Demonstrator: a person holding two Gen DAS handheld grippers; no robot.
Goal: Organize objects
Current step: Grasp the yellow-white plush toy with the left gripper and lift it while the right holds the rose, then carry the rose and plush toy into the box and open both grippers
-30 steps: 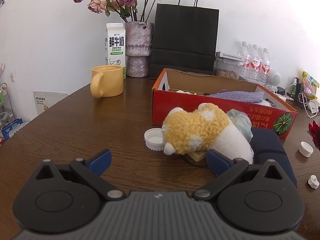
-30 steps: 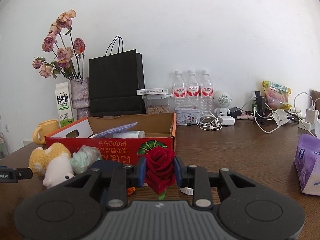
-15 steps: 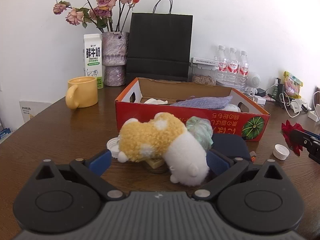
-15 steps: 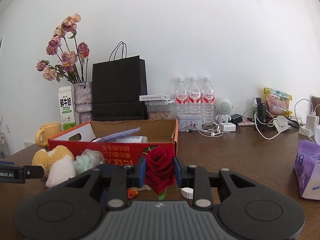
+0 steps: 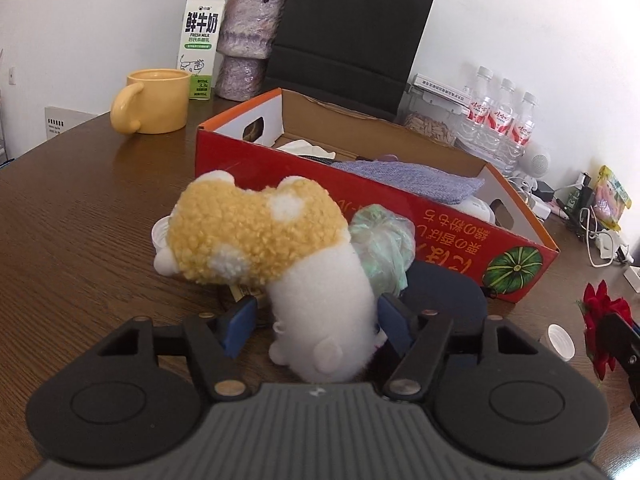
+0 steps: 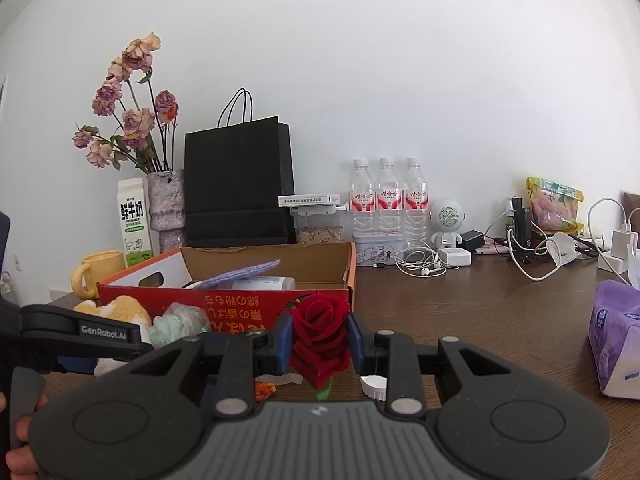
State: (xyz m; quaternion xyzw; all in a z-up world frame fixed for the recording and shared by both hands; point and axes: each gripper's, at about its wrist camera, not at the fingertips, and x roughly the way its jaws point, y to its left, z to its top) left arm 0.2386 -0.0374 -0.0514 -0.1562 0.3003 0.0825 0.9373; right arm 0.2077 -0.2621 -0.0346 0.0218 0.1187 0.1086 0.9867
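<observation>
Home or small-office room: dark brown wooden table (image 6: 480,312) against plain white wall (image 6: 400,60), cluttered with dried pink roses in mottled vase (image 6: 166,204), green-white milk carton (image 5: 200,40), yellow ceramic mug (image 5: 154,100), white charger cables (image 6: 536,256), water bottles (image 6: 386,200).

Milk carton (image 5: 201,42) near the table's far left edge, beside the vase: large Chinese characters 鲜牛奶, under them "FRESH MILK", a smaller Chinese line too fine to read, and "3.3" low on a green band.

Red cardboard box (image 5: 440,240): yellow Chinese lettering along its long near side, printed upside down as seen; not read with confidence.

Left gripper (image 6: 80,330), seen from the right wrist: "GenRobot.AI" in white along its black finger.

Three water bottles (image 6: 382,200) at the table's far edge: red-and-white labels with red Chinese characters, too small to read.
</observation>
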